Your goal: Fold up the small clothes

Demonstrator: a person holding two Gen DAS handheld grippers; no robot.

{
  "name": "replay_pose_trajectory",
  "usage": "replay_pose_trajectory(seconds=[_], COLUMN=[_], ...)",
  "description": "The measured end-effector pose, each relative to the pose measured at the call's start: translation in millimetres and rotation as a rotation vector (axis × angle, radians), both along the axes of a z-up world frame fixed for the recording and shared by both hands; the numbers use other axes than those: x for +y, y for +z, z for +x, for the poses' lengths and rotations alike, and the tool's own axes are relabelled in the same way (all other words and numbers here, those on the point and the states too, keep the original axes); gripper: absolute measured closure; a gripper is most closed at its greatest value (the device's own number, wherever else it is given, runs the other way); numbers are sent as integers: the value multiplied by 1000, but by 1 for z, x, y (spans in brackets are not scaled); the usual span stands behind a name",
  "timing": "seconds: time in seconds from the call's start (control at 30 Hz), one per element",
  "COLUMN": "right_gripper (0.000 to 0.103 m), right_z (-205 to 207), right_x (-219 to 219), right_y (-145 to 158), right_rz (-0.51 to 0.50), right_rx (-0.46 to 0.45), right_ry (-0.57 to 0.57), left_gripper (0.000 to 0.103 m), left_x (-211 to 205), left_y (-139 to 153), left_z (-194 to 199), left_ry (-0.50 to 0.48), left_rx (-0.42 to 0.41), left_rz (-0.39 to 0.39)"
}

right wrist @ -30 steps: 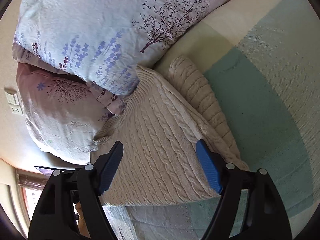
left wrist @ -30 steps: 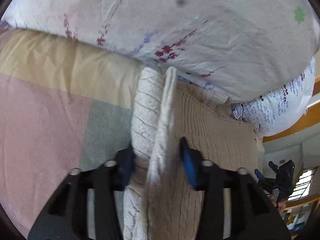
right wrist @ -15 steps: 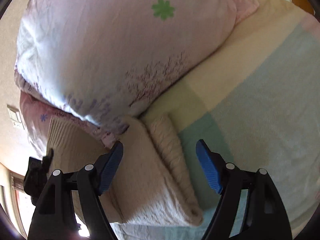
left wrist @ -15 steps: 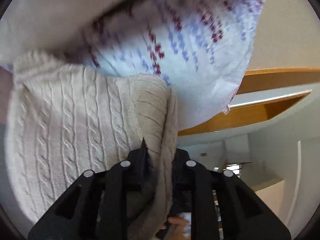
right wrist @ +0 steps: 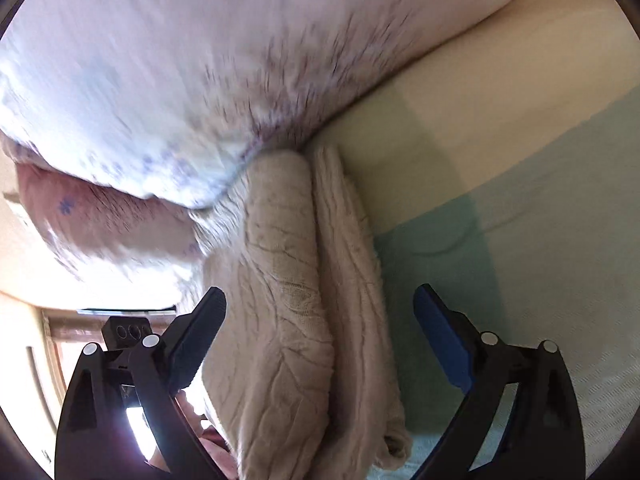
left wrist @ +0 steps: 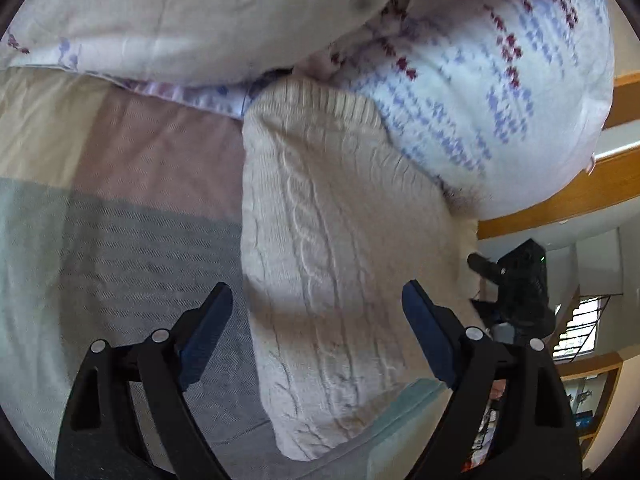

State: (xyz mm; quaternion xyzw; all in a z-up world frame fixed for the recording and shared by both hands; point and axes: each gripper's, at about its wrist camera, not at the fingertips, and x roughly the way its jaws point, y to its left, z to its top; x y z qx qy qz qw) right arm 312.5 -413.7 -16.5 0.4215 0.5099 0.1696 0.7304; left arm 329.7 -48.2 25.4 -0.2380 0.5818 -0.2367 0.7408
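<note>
A folded cream cable-knit sweater [left wrist: 332, 264] lies on the bed, its ribbed far end tucked against the pillows. My left gripper [left wrist: 318, 336] is open, its blue pads on either side of the sweater's near end, holding nothing. In the right wrist view the sweater [right wrist: 304, 304] shows as stacked folded layers running away from me. My right gripper [right wrist: 320, 344] is open over its near end, empty. The other gripper [left wrist: 516, 280] shows dark at the right of the left wrist view.
Floral pillows [left wrist: 460, 92] crowd the sweater's far end and also fill the top of the right wrist view [right wrist: 200, 80]. The bed cover [left wrist: 120, 220] has pink, cream and green blocks [right wrist: 520, 220]. A wooden frame [left wrist: 580, 192] and window [left wrist: 580, 332] lie beyond.
My left gripper was shut on a sweater fold and has opened, letting it go; the sweater now lies flat. My right gripper stayed open and swung in closer over the sweater.
</note>
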Motion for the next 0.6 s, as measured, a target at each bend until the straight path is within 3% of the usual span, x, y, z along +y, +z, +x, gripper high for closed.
replay_pose_trajectory(seconds=[0.03, 0.07, 0.1, 0.13, 0.17, 0.23, 0.3, 0.37, 0.47, 0.5, 0.53, 0.6], right_gripper=[11, 30, 42, 62, 66, 71, 72, 73, 70, 69, 66, 61], right_z=[0, -2, -2, -3, -7, -20, -34, -51, -65, -66, -67, -76], right_x=[4, 6, 10, 14, 16, 21, 28, 46, 81, 90, 92, 83], right_y=[-2, -1, -2, -5, -6, -1, 9, 21, 16, 9, 5, 8], right_rz=[-1, -11, -6, -13, 4, 45, 125, 138, 72, 11, -68, -107], right_rx=[-2, -32, -30, -15, -21, -51, -95, -139, -116, -79, -49, -60], right_ry=[9, 2, 14, 14, 3, -23, -26, 22, 116, 140, 126, 30], left_gripper=[17, 17, 16, 22, 27, 61, 68, 68, 62, 54, 50, 46], left_x=[-8, -14, -18, -23, -27, -17, 6, 28, 61, 66, 76, 95], left_y=[-7, -12, -9, -10, -10, -11, 2, 26, 41, 38, 31, 26], left_z=[-1, -1, -2, -1, -2, -1, -4, -17, -34, -38, -40, -49], left_ry=[-16, -18, -2, -2, 5, 4, -27, -81, -124, -127, -105, -56], left_rx=[4, 2, -52, -66, -71, -73, -77, -158, -241, -239, -223, -224], left_rz=[19, 19, 9, 9, 19, -19, -132, -127, 16, 70, 155, 240])
